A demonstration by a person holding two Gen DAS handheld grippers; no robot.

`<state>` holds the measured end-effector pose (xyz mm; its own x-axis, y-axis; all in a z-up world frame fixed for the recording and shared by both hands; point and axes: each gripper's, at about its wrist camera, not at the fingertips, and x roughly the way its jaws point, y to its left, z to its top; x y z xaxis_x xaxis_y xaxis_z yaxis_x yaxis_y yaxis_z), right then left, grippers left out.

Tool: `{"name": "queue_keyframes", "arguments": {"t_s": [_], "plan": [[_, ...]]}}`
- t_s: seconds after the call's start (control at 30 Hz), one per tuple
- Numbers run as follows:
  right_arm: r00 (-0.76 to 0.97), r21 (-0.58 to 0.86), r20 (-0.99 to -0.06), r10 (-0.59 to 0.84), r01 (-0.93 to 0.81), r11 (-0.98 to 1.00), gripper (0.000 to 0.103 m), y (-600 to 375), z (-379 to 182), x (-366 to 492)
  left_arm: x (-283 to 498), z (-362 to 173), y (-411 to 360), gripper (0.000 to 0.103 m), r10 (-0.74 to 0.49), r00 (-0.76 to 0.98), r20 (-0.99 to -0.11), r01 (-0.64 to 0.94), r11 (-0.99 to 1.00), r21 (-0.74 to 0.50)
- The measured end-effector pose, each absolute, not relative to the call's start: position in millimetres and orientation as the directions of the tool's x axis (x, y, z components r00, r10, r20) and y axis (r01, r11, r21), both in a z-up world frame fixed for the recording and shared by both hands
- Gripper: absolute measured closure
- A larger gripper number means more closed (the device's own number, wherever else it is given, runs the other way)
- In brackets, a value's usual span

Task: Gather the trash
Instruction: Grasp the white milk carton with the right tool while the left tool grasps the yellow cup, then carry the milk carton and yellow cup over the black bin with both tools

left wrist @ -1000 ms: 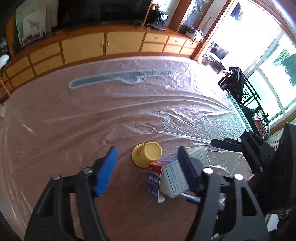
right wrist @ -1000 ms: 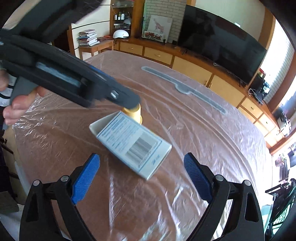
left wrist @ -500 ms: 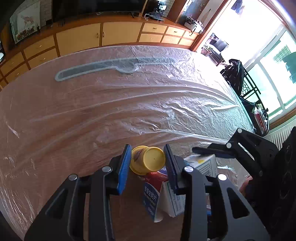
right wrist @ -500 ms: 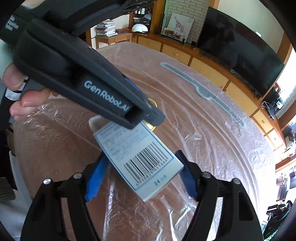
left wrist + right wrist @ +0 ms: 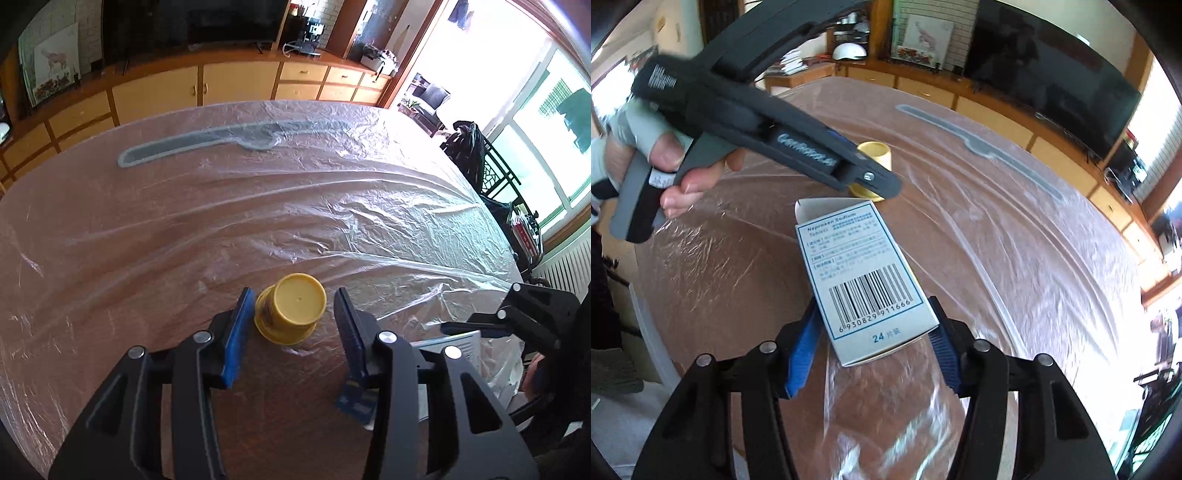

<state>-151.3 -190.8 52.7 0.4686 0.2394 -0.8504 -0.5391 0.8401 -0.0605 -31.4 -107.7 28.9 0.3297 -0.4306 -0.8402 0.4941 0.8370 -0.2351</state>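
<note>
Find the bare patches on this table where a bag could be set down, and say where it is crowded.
Free: the film-covered middle of the table, between the grey strip at the far side and the yellow cup; also the stretch left of the cup. Crowded: the near edge, where the cup and the medicine box are close together.

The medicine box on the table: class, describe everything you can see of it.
The medicine box is a flat white card carton with blue borders, printed text reading Naproxen Sodium Tablets, a barcode and "24". Its far end flap stands open. It lies at a slant above the plastic-covered table, its near end clamped between the blue pads of the right gripper, whose jaws have just been closing. The yellow cup sits beyond it.
</note>
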Motion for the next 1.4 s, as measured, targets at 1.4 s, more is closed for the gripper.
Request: {"name": "queue_keyframes", "arguments": {"t_s": [1.4], "plan": [[0.476, 0.306, -0.775, 0.415, -0.292, 0.906, 0.057, -239.6, 65.8, -161.0, -89.3, 43.4, -67.7, 0.067, -0.465, 0.442, -0.767, 0.46, 0.852, -0.252]]}}
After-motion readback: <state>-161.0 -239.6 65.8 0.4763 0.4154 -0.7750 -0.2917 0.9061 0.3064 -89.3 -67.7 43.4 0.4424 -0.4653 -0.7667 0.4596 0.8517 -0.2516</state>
